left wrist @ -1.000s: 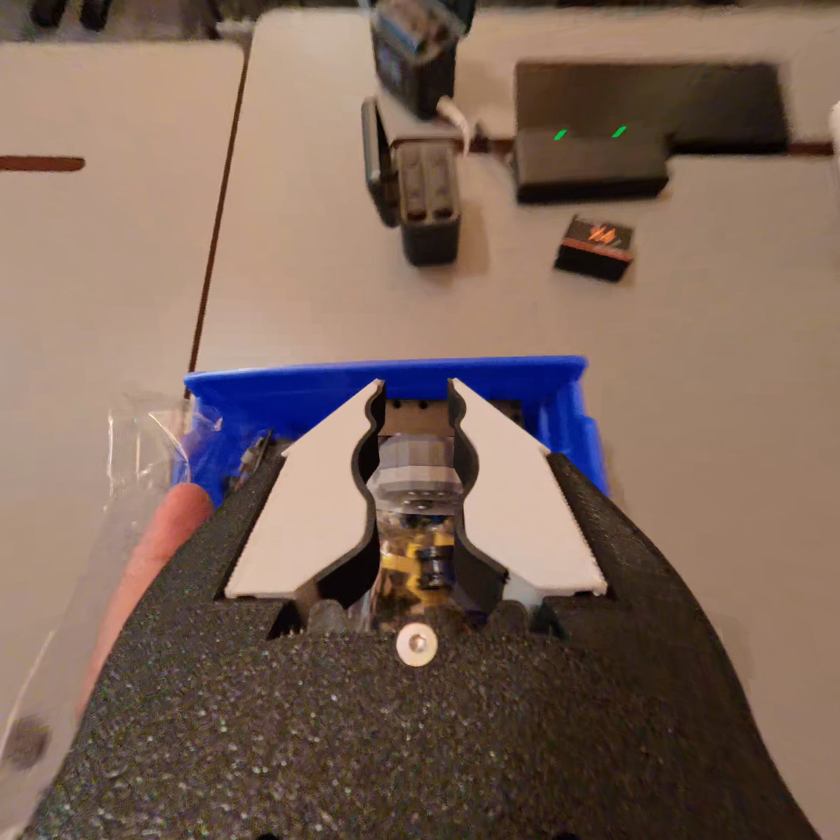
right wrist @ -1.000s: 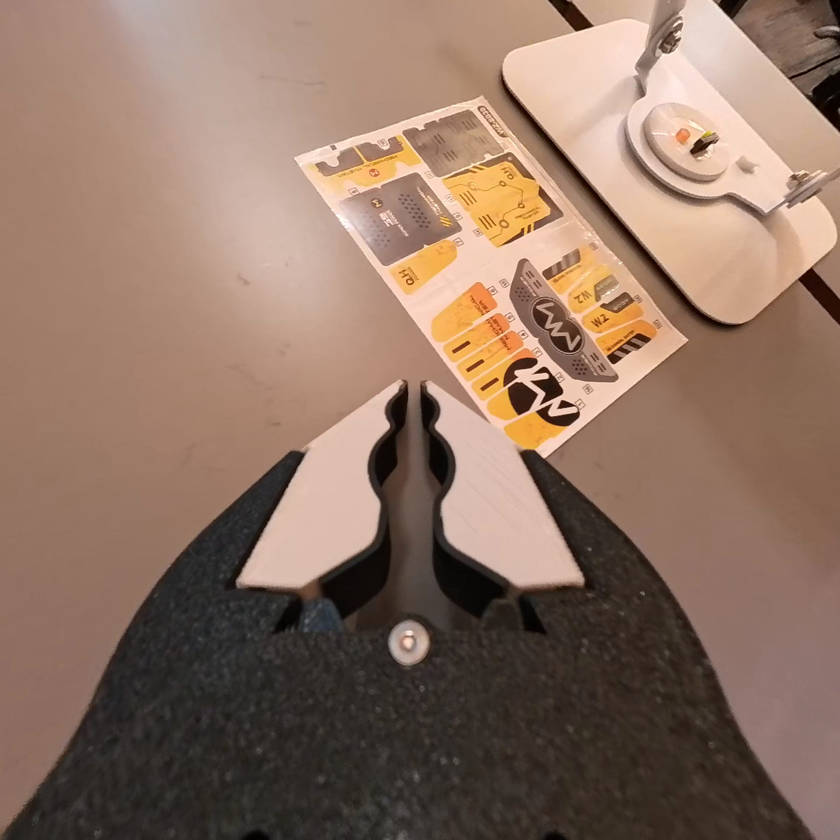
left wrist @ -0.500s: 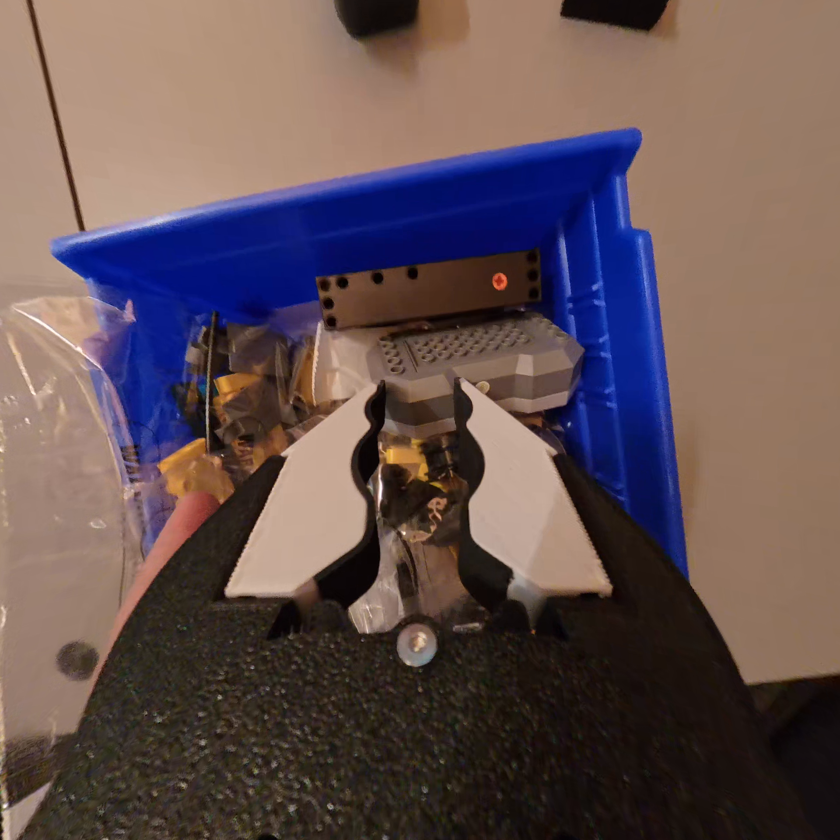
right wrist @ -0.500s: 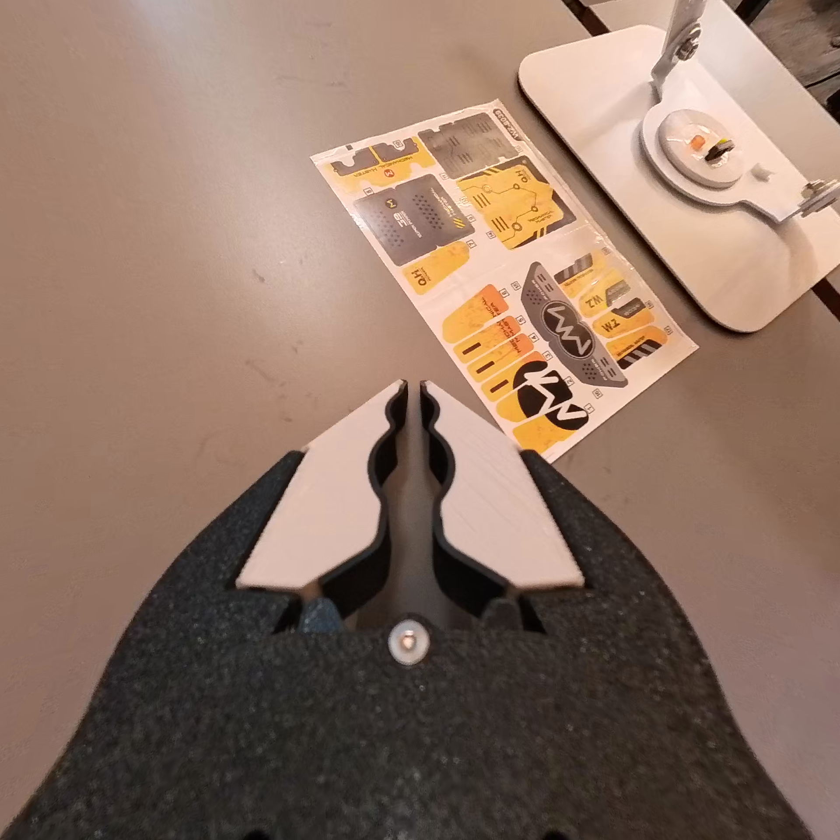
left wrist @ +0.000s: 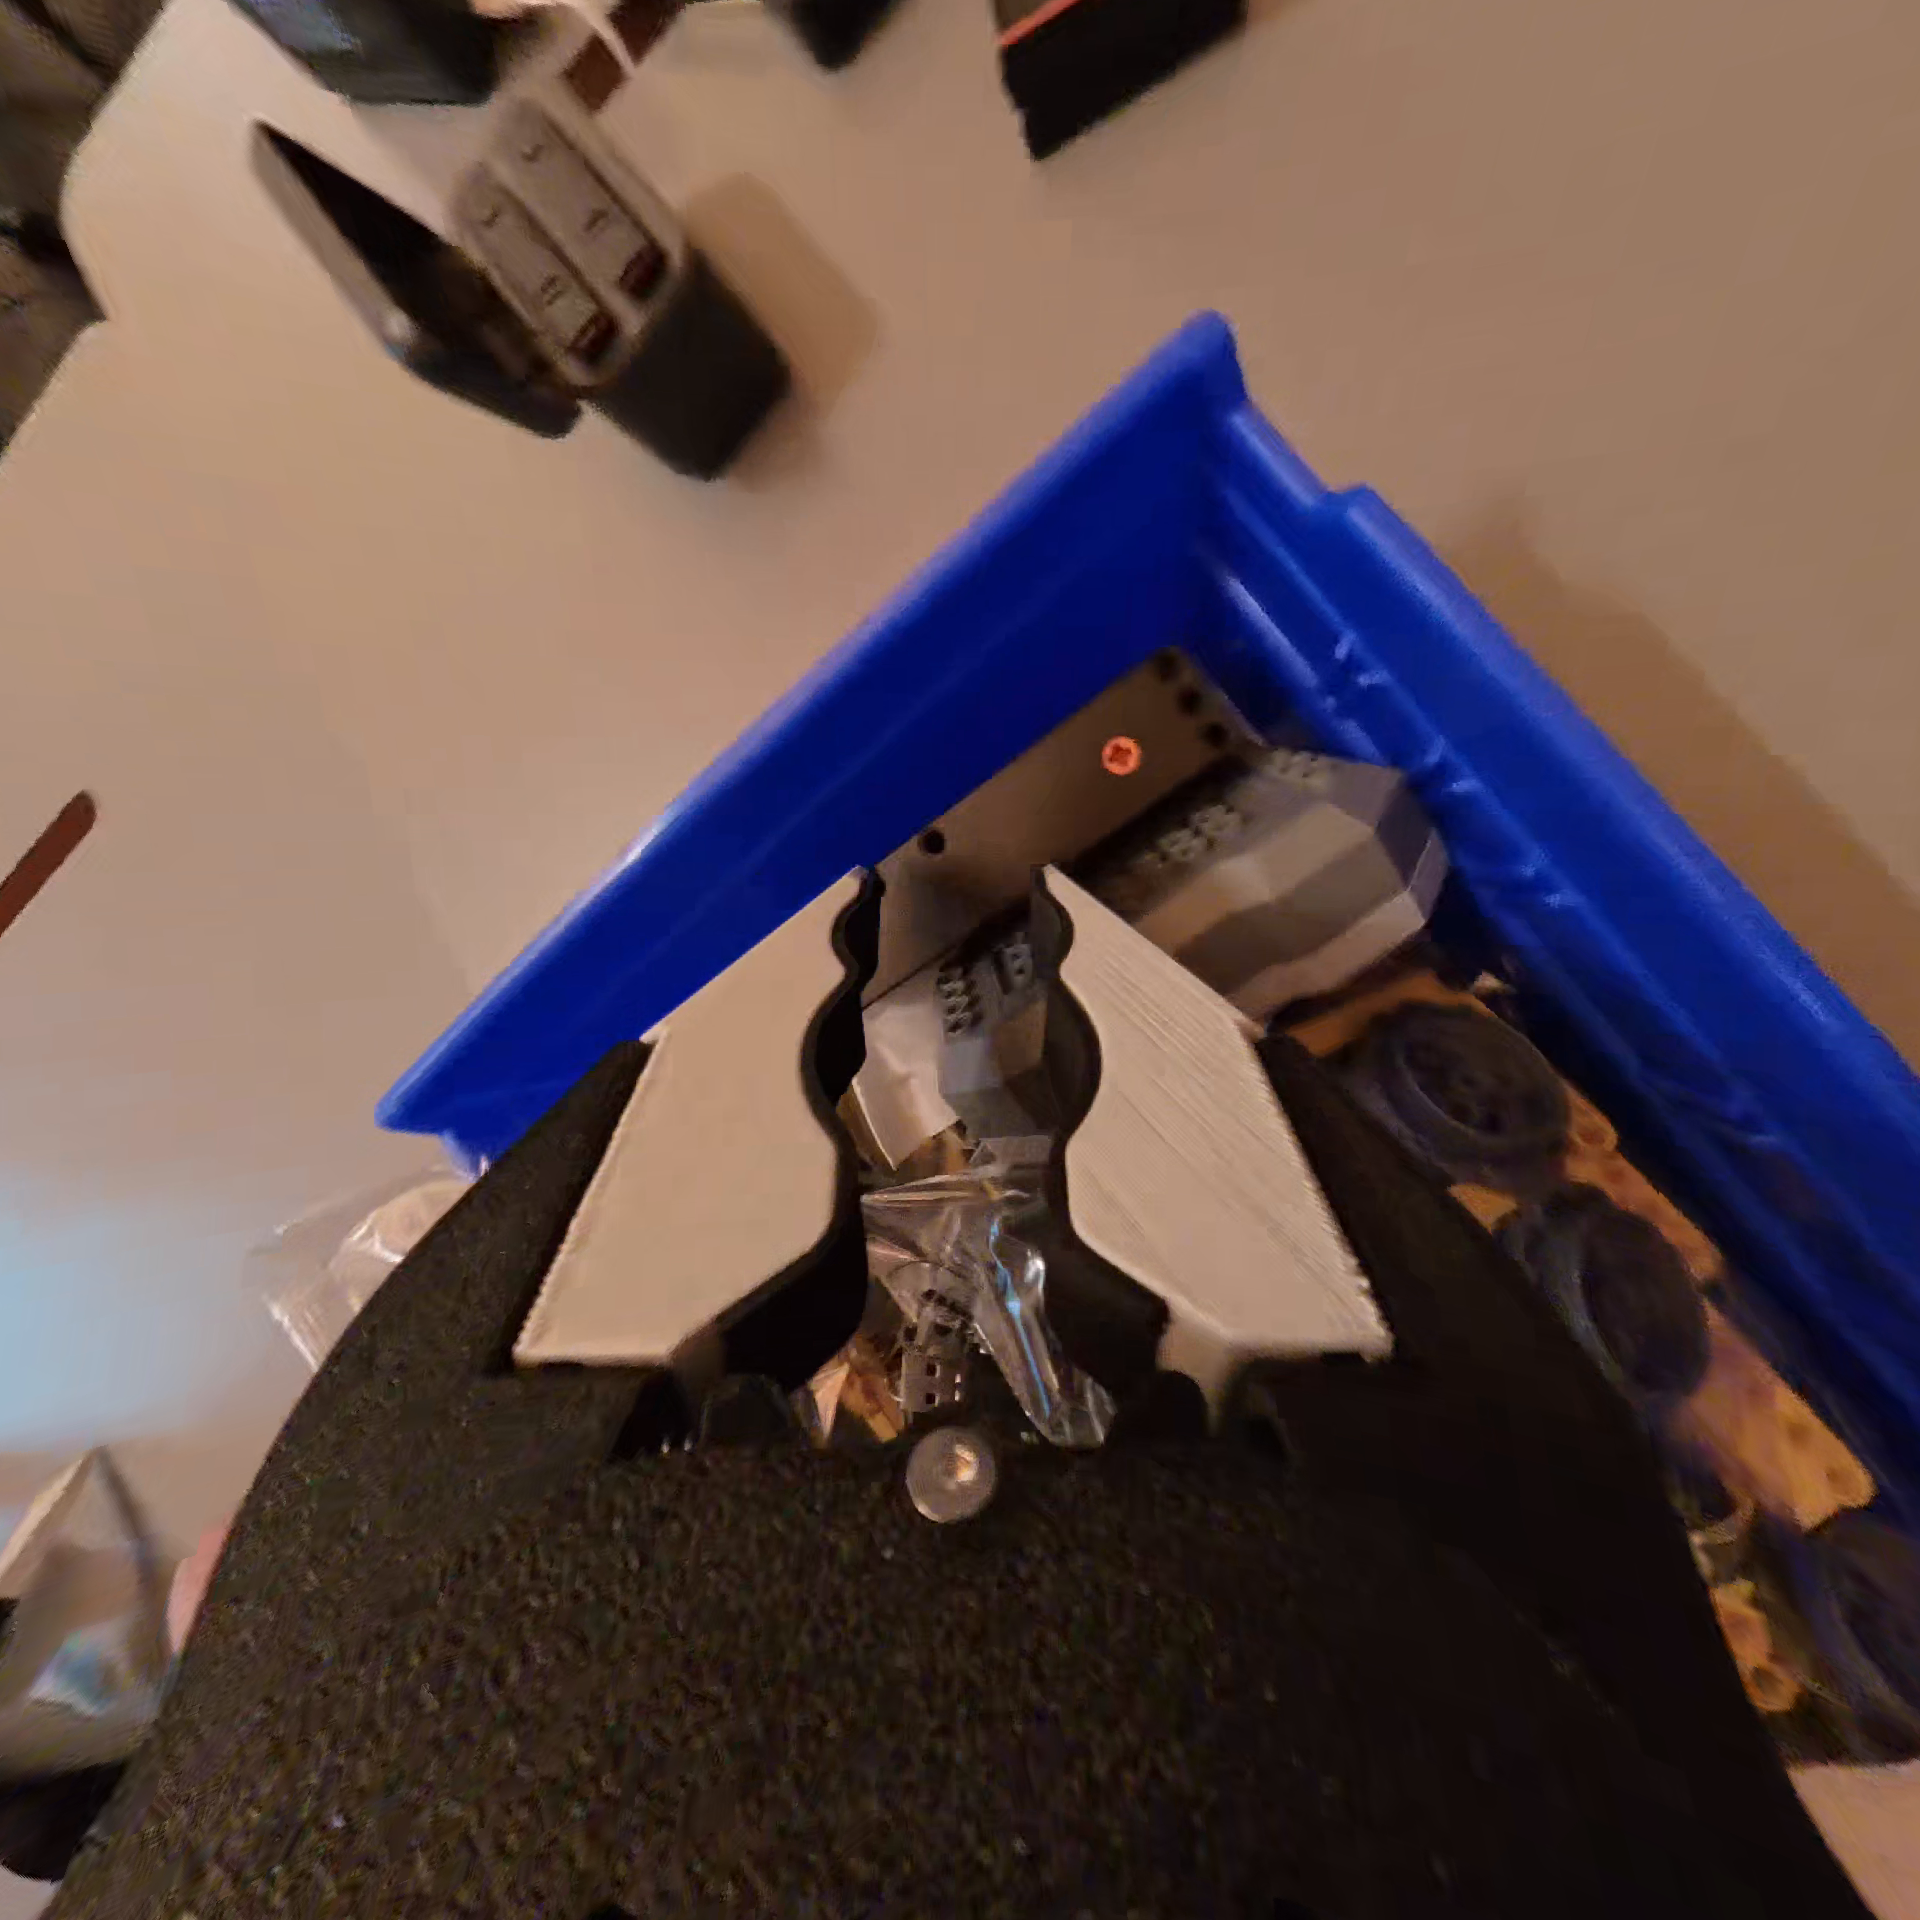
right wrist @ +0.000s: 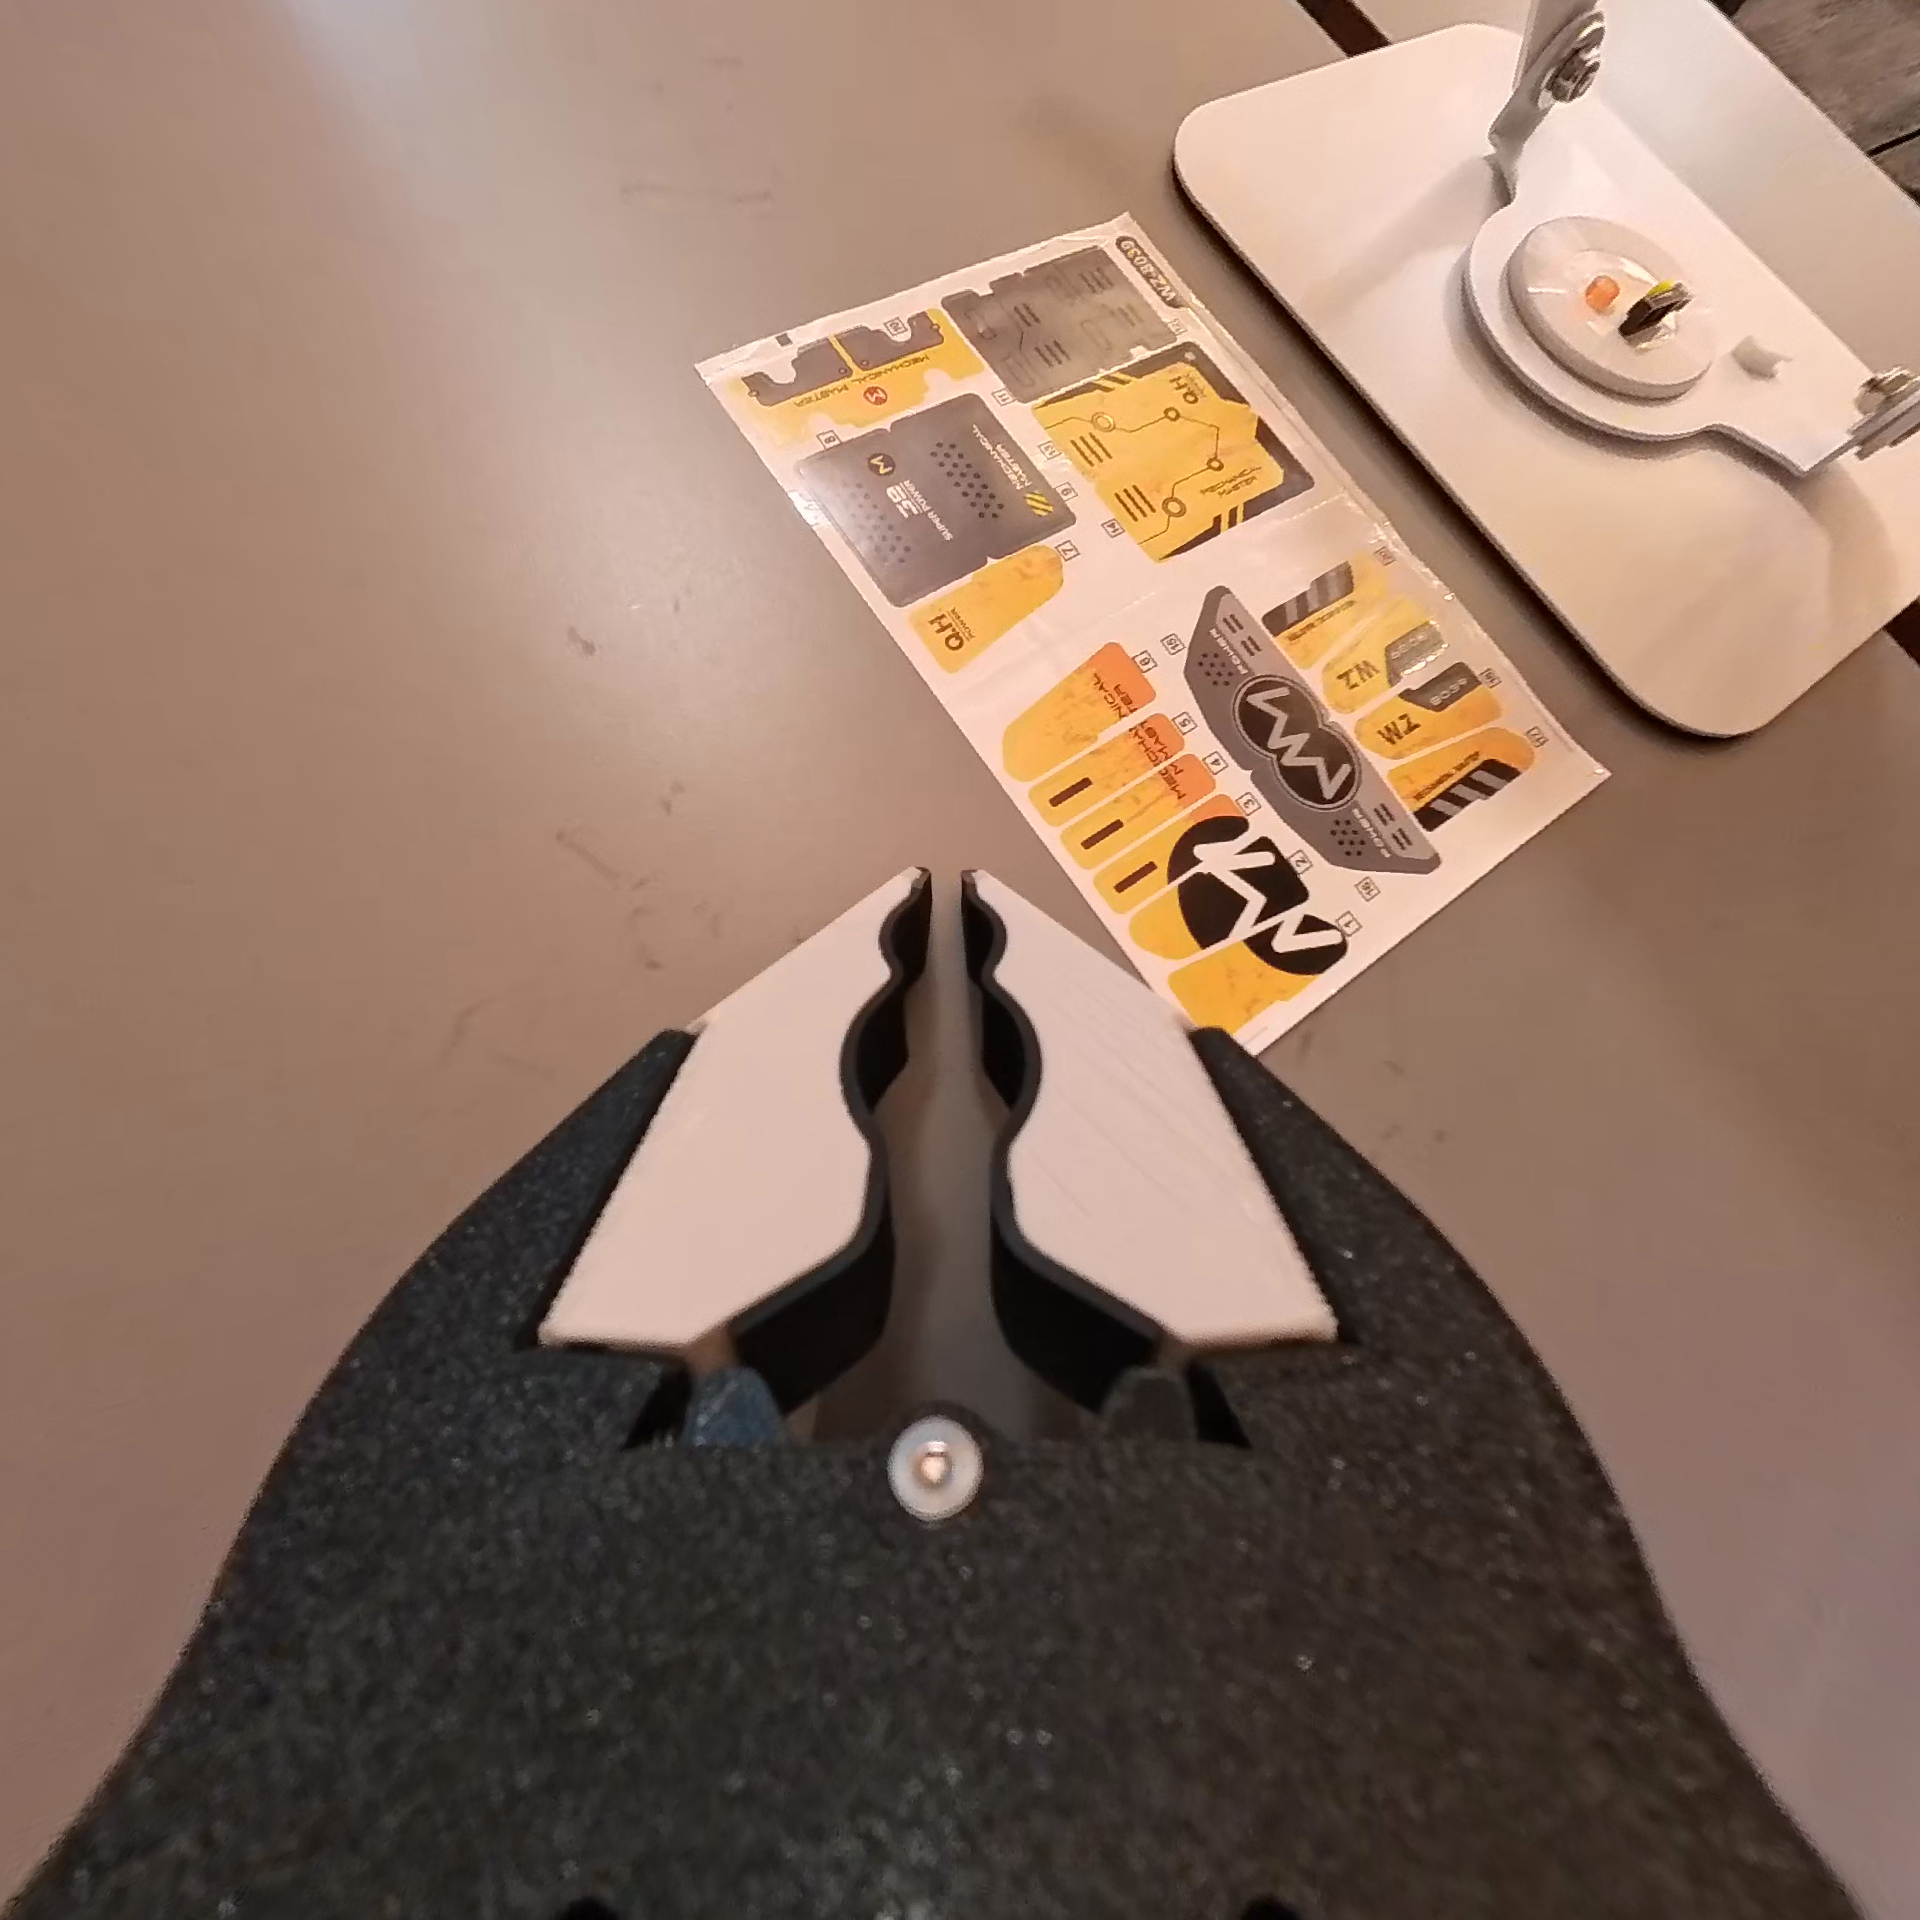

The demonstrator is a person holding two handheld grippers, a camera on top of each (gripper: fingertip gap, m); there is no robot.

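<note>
While it takes up most of both views, the surface point(right wrist: 416, 520) is plain grey-beige, matte, with a few faint scuffs; in the left wrist view a dark seam runs across it at the far left, and little of the room beyond shows.

Next in size, the blue bin point(left wrist: 1507, 790) sits on the surface under the left tool point(left wrist: 951, 899), seen corner-on, with a thick rim and ribbed side wall. Inside it lie a grey studded block point(left wrist: 1288, 883), a dark bar point(left wrist: 1091, 769) with holes and a small orange mark against the back wall, and black wheels point(left wrist: 1455, 1081) among yellow parts (all rather blurred). The left tool's fingers stand a moderate gap apart over the bin; a crinkled clear bag point(left wrist: 966, 1278) lies in the gap near their base, but whether they pinch it cannot be told. Beyond the bin stands a dark charger case point(left wrist: 613, 312) with its lid open.

In the right wrist view a white base plate point(right wrist: 1455, 436) with a metal bracket lies at the far right. Just beside it lies a sticker sheet point(right wrist: 1143, 623), flat, printed in yellow, grey and orange. The right tool point(right wrist: 943, 883) hangs over bare surface near the sheet's closest corner, its fingers nearly together with only a slit between the tips, holding nothing.
</note>
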